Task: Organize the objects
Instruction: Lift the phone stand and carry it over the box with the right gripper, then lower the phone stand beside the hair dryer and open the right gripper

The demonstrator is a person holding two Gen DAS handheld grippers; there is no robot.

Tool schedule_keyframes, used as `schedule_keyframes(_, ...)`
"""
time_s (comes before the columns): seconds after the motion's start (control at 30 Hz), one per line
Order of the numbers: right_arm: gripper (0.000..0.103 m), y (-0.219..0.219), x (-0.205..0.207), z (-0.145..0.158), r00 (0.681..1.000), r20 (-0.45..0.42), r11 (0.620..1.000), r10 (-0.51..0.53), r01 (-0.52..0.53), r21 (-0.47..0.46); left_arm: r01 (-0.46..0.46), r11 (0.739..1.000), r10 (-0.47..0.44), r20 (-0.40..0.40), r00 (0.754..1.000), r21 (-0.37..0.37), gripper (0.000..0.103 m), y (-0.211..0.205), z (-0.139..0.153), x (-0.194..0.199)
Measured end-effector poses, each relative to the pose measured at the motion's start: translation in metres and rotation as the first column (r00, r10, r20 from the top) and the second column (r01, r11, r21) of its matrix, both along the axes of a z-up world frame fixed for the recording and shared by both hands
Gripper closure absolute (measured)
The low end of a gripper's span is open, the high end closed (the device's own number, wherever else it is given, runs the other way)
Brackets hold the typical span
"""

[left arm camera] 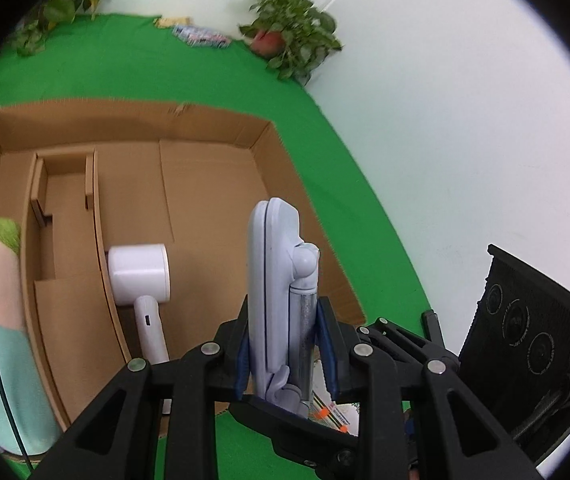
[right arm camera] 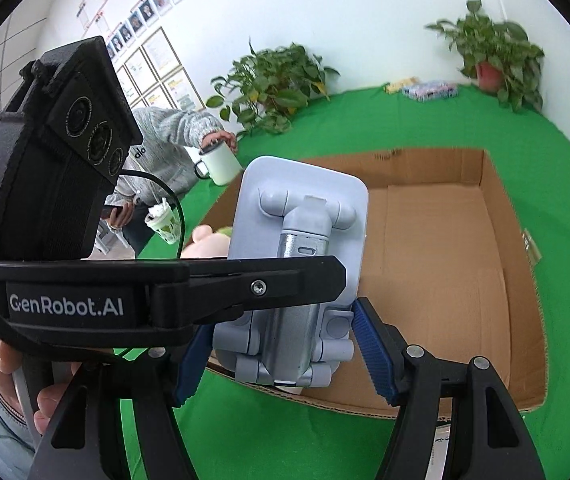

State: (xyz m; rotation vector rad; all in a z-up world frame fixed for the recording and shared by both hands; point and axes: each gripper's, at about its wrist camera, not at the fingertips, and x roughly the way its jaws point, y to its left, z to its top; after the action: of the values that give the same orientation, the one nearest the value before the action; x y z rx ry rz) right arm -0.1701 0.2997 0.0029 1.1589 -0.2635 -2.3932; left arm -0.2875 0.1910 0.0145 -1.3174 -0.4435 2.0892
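**Folding stand clamped over the box's near edge**

Blue pads of the left gripper [left arm camera: 287, 354] pinch the pale folding stand [left arm camera: 275, 280] edge-on, upright above the near rim of the cardboard box [left arm camera: 213, 200]. Only this view catches the white hair dryer [left arm camera: 141, 280] lying inside by a divider. Over on the right wrist view, the right gripper [right arm camera: 285, 360] stands wide, the stand's [right arm camera: 297, 240] hinged back between its pads; contact there can't be judged.

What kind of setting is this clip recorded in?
Probably an office set up for data collection: a table under a green cloth, potted plants along a white wall, and rows of framed portraits and notices. A cardboard box sits on the table.
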Motion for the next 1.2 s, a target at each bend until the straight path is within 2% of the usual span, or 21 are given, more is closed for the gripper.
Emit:
schedule_keyframes(0.23, 0.038, 0.009, -0.024, -0.058, 0.988, 0.155, 1.0, 0.013, -0.009, -0.02, -0.012, 1.0, 0.014, 0.147, 0.989, -0.017, 0.076, 0.008, -0.054, -0.018)
schedule_keyframes(0.43, 0.038, 0.014, -0.044, -0.09, 0.965, 0.259, 0.999, 0.027, -0.019, -0.03, -0.024, 0.999, 0.031, 0.244, 0.969, -0.034, 0.075, 0.011, -0.083, -0.027)
schedule_keyframes(0.53, 0.039, 0.012, -0.044, -0.101, 0.956, 0.291, 0.999, 0.036, -0.03, -0.023, -0.032, 0.994, 0.056, 0.246, 0.968, -0.103, 0.07, 0.01, -0.085, -0.027)
schedule_keyframes(0.67, 0.039, 0.012, -0.041, -0.115, 0.946, 0.323, 0.998, 0.002, -0.023, 0.061, -0.054, 0.986, 0.084, 0.19, 0.978, -0.159, 0.07, 0.0, -0.068, -0.018)
schedule_keyframes(0.77, 0.039, 0.006, -0.042, -0.123, 0.941, 0.338, 0.99, -0.007, -0.042, 0.137, -0.065, 0.984, 0.082, 0.103, 0.991, -0.164, 0.069, -0.013, -0.046, -0.004)
schedule_keyframes(0.83, 0.038, -0.001, -0.045, -0.127, 0.936, 0.352, 0.984, -0.005, -0.058, 0.17, -0.093, 0.971, 0.1, 0.021, 0.995, -0.219, 0.067, -0.023, -0.032, 0.012)
schedule_keyframes(0.9, 0.036, -0.005, -0.045, -0.127, 0.932, 0.361, 0.981, -0.011, -0.06, 0.184, -0.124, 0.943, 0.112, -0.055, 0.992, -0.308, 0.067, -0.035, -0.028, 0.03)
schedule_keyframes(0.93, 0.035, -0.006, -0.045, -0.126, 0.933, 0.36, 0.98, -0.012, -0.06, 0.188, -0.137, 0.927, 0.119, -0.074, 0.99, -0.35, 0.067, -0.041, -0.03, 0.025)
schedule_keyframes(1.0, 0.035, -0.005, -0.045, -0.122, 0.937, 0.349, 0.984, 0.009, -0.071, 0.165, -0.158, 0.882, 0.132, -0.09, 0.987, -0.444, 0.067, -0.052, -0.041, 0.036)
schedule_keyframes(1.03, 0.036, -0.004, -0.045, -0.12, 0.938, 0.347, 0.984, 0.012, -0.073, 0.163, -0.161, 0.869, 0.141, -0.076, 0.987, -0.469, 0.067, -0.059, -0.048, 0.04)
schedule_keyframes(1.07, 0.036, -0.003, -0.046, -0.119, 0.939, 0.345, 0.983, 0.006, -0.069, 0.171, -0.162, 0.86, 0.149, -0.065, 0.987, -0.484, 0.068, -0.063, -0.056, 0.043)
schedule_keyframes(1.1, 0.036, -0.003, -0.047, -0.121, 0.938, 0.347, 0.981, -0.007, -0.062, 0.186, -0.155, 0.862, 0.14, -0.067, 0.988, -0.483, 0.071, -0.068, -0.061, 0.048)
schedule_keyframes(1.13, 0.042, -0.003, -0.047, -0.122, 0.936, 0.352, 0.979, -0.014, -0.059, 0.194, -0.153, 0.863, 0.125, -0.091, 0.988, -0.481, 0.071, -0.072, -0.059, 0.051)
schedule_keyframes(1.2, 0.044, -0.007, -0.045, -0.123, 0.939, 0.344, 0.971, -0.029, -0.056, 0.233, -0.141, 0.851, 0.103, -0.102, 0.989, -0.505, 0.071, -0.066, -0.056, 0.058)
